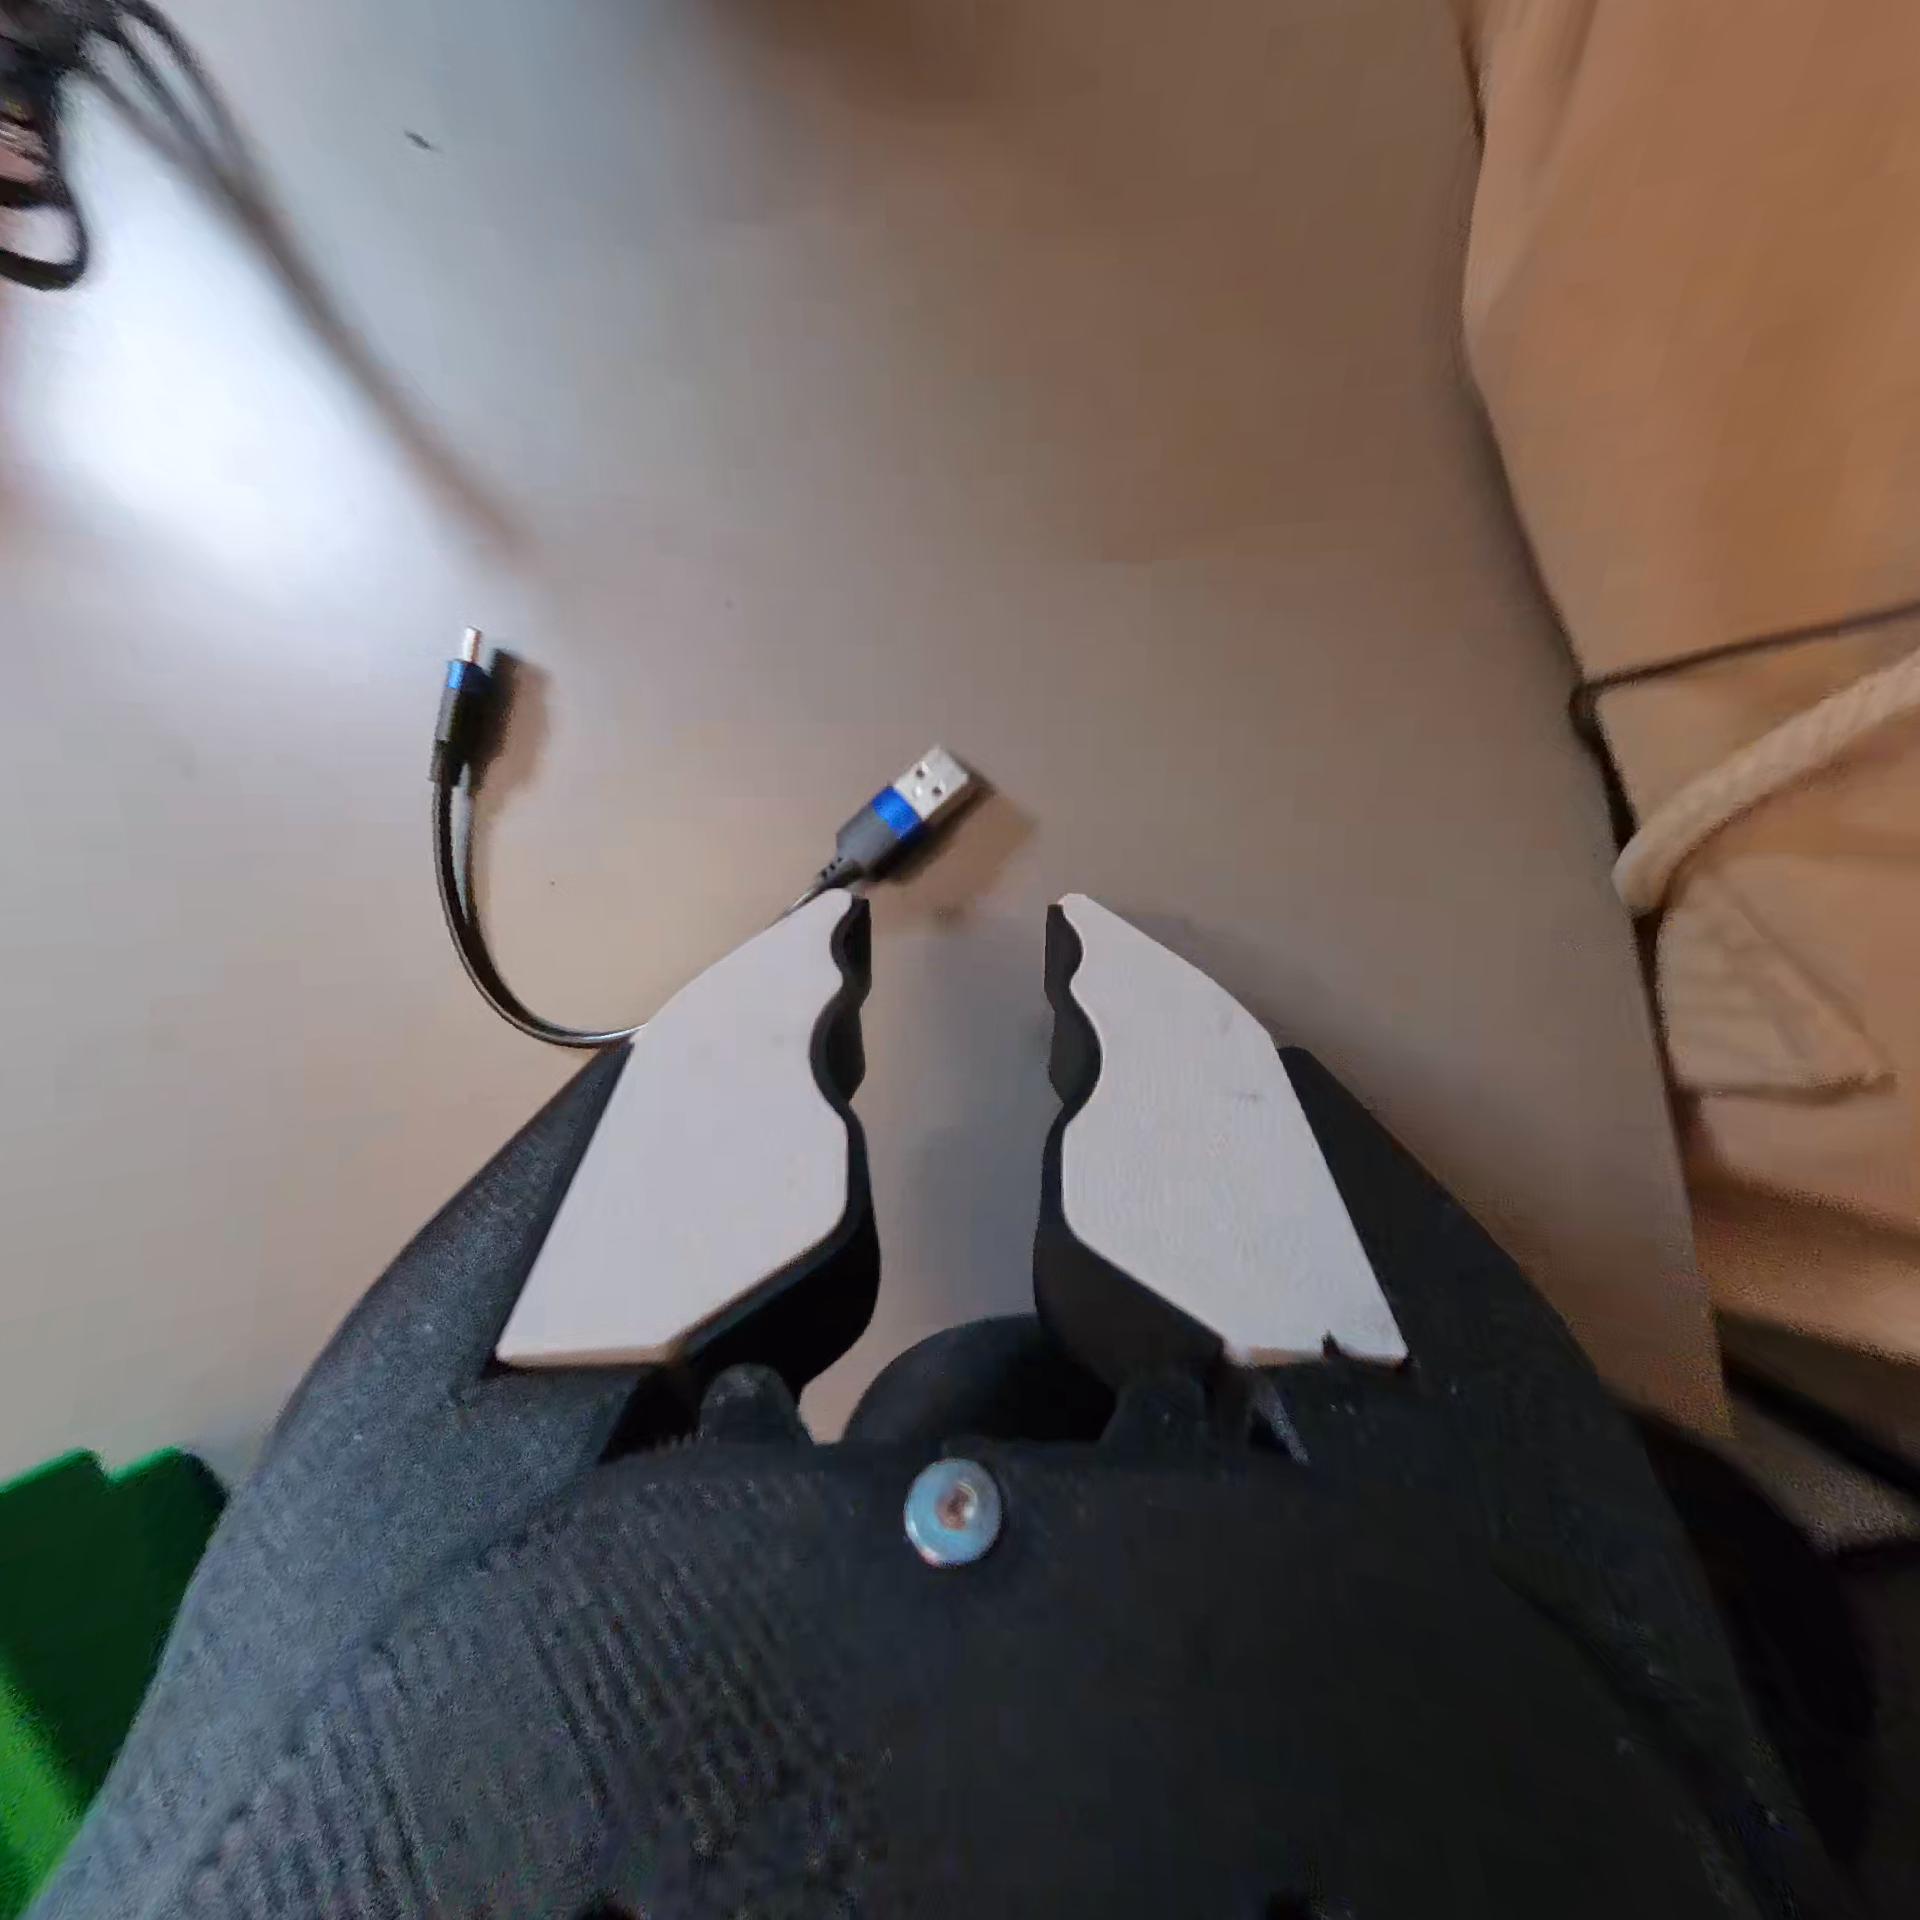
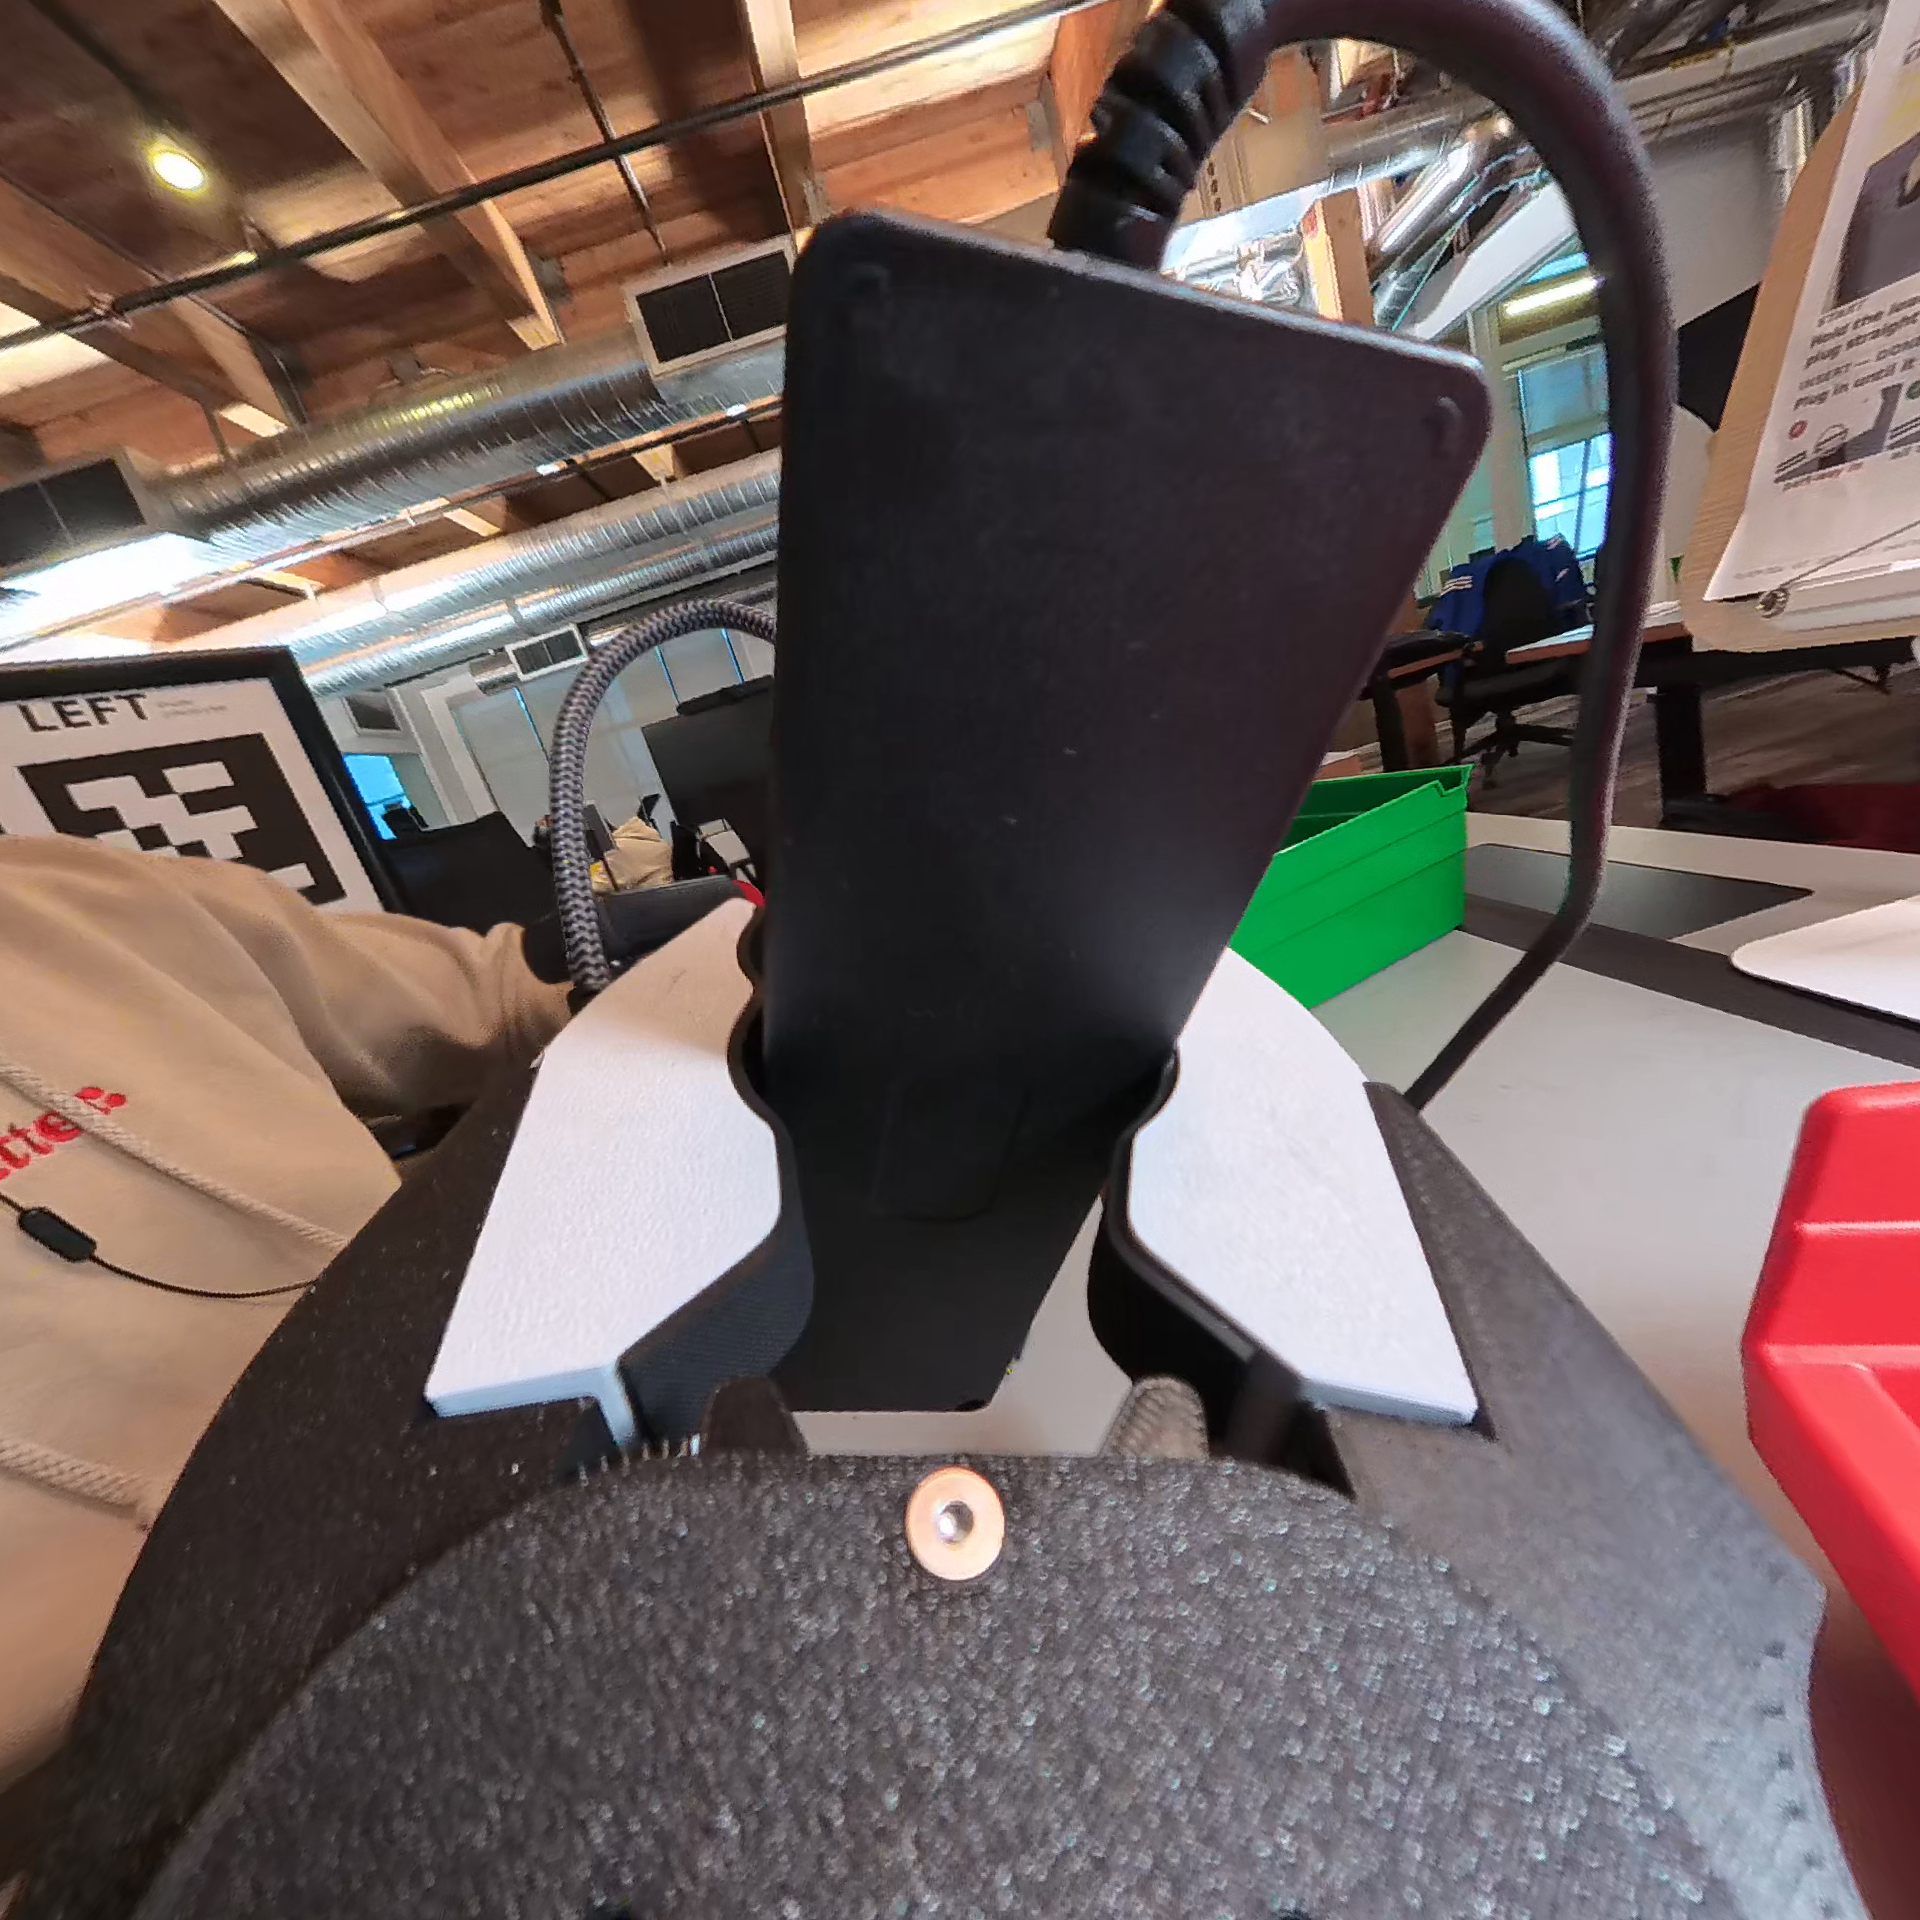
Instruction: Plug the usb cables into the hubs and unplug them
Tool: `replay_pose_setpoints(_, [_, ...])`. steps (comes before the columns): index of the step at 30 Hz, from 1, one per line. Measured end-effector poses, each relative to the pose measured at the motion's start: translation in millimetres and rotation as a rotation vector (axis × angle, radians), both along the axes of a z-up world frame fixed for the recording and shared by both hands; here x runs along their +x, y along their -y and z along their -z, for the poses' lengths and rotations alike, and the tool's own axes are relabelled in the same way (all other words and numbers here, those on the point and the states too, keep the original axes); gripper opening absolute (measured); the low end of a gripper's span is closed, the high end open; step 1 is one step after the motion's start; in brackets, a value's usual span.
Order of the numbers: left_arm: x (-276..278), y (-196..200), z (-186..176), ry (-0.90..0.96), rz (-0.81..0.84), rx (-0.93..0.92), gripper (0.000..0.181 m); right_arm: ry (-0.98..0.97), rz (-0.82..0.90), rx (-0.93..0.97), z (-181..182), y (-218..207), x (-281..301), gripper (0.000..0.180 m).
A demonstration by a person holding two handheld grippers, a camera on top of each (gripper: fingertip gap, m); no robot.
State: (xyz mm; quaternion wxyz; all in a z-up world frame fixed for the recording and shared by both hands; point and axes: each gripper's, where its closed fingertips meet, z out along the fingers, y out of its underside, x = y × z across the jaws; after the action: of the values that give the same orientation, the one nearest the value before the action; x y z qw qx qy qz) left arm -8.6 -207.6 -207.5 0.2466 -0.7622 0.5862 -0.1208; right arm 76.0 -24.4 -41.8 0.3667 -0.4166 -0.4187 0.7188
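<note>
A short black USB cable lies on the grey table. Its wide USB plug with a blue band lies just beyond my left fingertips, and its small plug lies farther left. My left gripper is open and empty, hovering above the table just short of the wide plug. My right gripper is shut on a flat black USB hub, held up off the table with its underside toward the camera. The hub's thick black cord loops from its far end down to the table. The hub's ports are hidden.
A person's beige sleeve and hoodie fill the right of the left view. A green bin stands behind the hub and a red bin sits close on the right. The other gripper's marker board and a braided cable show left.
</note>
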Motion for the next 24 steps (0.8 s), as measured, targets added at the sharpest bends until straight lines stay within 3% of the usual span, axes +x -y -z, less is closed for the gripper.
replay_pose_setpoints(1, [-4.8,-5.6,2.3,-0.053,0.03,-0.023,0.033,-0.002,-0.003,-0.008,-0.2,-0.4,0.1,0.066])
replay_pose_setpoints(7, [-8.4,-33.1,16.5,-0.189,0.244,-0.192,0.032,-0.012,-0.014,-0.001,-3.4,2.8,2.2,0.066])
replay_pose_setpoints(12, [8.6,-28.4,16.9,-0.124,0.295,-0.297,0.007,-0.022,-0.021,-0.015,-4.8,1.7,4.3,0.066])
replay_pose_setpoints(15, [27.1,-37.9,16.6,0.013,0.15,-0.3,0.005,-0.027,-0.003,-0.019,-5.1,-2.1,5.1,0.066])
replay_pose_setpoints(20, [33.2,-74.9,11.8,0.188,-0.245,-0.251,0.004,-0.048,0.021,-0.02,-10.6,-9.4,11.3,0.066])
replay_pose_setpoints(24, [39.5,-89.5,5.9,0.281,-0.331,-0.148,0.004,-0.045,0.015,-0.038,-8.0,-10.7,10.0,0.066])
